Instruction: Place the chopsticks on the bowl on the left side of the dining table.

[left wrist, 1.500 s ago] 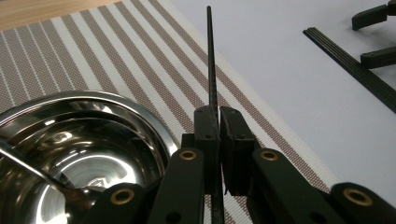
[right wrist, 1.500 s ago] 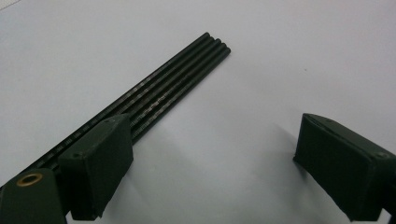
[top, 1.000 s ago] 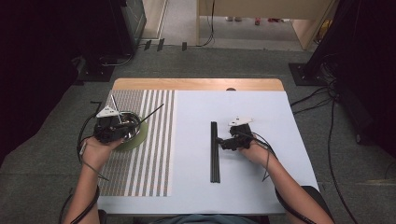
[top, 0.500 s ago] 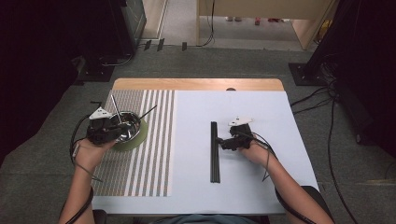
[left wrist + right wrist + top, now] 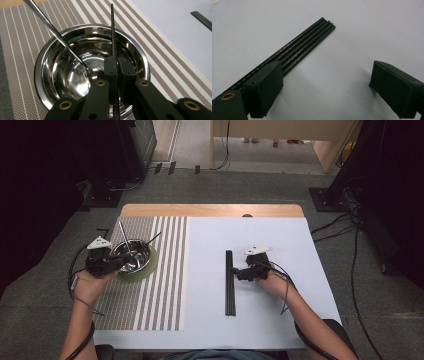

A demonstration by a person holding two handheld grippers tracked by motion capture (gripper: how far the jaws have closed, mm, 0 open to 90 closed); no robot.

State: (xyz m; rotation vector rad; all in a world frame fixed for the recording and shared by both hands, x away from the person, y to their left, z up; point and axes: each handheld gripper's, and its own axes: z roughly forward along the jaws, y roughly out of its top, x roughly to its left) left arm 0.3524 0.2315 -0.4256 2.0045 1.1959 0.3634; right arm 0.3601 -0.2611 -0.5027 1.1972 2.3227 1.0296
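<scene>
My left gripper point(image 5: 118, 261) point(image 5: 117, 63) is shut on a thin black stick point(image 5: 112, 30) that points out over a steel bowl point(image 5: 142, 262) point(image 5: 50, 100). The stick point(image 5: 151, 239) slants up past the bowl's far rim. A metal spoon point(image 5: 50, 27) point(image 5: 123, 234) leans in the bowl, its handle sticking out toward the far left. The bowl rests on a green coaster point(image 5: 151, 268). My right gripper point(image 5: 241, 272) point(image 5: 324, 90) stands open on the pale cloth, with its left jaw beside a bundle of black sticks point(image 5: 229, 290) point(image 5: 307, 45) lying flat.
A brown and white striped placemat point(image 5: 165, 290) point(image 5: 160, 50) lies under the bowl on the table's left. A pale blue cloth point(image 5: 285, 240) covers the right part. The wooden table edge point(image 5: 210, 210) runs along the back. Cables lie on the grey floor around the table.
My left hand has moved a little to the left, from over the bowl to its left rim, with the black stick still in the jaws. The right hand has stayed still.
</scene>
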